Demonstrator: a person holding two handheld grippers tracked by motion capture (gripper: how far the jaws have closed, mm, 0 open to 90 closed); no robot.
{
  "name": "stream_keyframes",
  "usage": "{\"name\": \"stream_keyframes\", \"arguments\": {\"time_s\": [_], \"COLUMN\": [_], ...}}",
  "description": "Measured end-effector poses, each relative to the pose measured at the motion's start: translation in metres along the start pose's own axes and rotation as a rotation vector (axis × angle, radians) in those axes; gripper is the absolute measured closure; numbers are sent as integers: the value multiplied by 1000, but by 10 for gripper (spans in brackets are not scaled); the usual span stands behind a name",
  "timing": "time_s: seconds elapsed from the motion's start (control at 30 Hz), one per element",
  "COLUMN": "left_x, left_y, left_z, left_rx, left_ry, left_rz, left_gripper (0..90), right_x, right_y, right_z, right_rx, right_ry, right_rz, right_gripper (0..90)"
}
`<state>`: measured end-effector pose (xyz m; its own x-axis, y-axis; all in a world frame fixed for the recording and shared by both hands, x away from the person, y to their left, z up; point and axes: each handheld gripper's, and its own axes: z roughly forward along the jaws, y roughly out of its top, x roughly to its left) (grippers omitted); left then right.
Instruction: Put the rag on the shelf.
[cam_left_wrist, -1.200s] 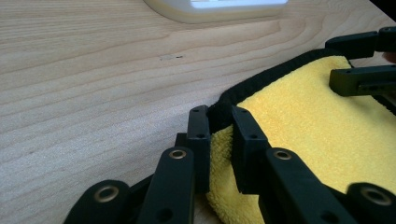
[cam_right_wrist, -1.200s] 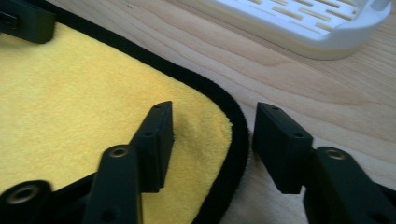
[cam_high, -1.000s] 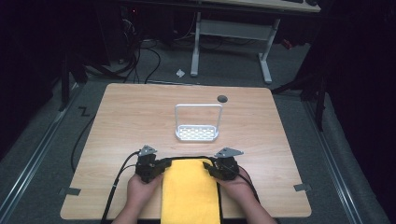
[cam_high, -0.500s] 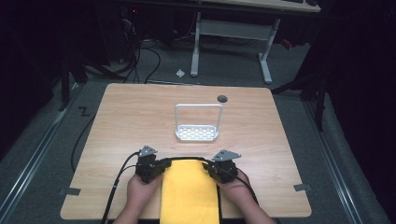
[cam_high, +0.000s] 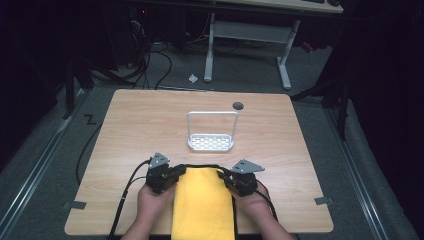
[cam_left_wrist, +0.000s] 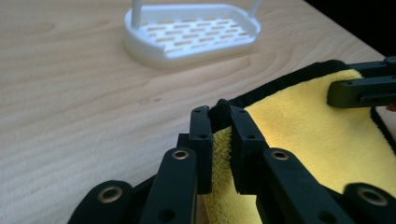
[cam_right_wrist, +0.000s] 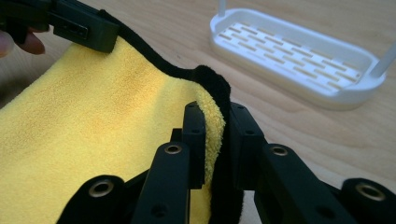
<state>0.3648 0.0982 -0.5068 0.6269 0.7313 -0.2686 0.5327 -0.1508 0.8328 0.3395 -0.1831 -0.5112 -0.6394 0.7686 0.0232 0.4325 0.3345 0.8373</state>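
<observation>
Yellow microfiber towel (cam_high: 202, 205) was pinched at its far corners by left gripper (cam_high: 176, 174) and right gripper (cam_high: 223, 176), both just closing, to lift it off the tabletop (cam_high: 140, 130).

- A yellow cloth (cam_high: 202, 205) with black edging lies on the tabletop (cam_high: 130, 130) at the middle of its near edge.
- Its two far corners are pinched and raised slightly; the far hem sags between them.
</observation>
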Motion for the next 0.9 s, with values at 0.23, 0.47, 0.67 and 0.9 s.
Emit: {"name": "stream_keyframes", "arguments": {"time_s": [0.23, 0.47, 0.67, 0.9], "left_x": [-10, -13, -17, -20], "left_y": [21, 42, 59, 81], "left_z": [-7, -8, -11, -20], "left_rx": [-79, -123, -145, -190], "left_ry": [0, 3, -3, -4], "left_rz": [46, 55, 54, 54], "left_gripper": [812, 815, 816, 822], "right_x": [-1, -5, -11, -17], "right_y": [14, 32, 45, 64], "right_z": [-14, -25, -34, -46], "right_rx": [-66, -130, -159, -199], "right_ry": [-49, -91, -107, -114], "right_rz": [-28, -51, -52, -59], "right_gripper": [792, 791, 790, 791]}}
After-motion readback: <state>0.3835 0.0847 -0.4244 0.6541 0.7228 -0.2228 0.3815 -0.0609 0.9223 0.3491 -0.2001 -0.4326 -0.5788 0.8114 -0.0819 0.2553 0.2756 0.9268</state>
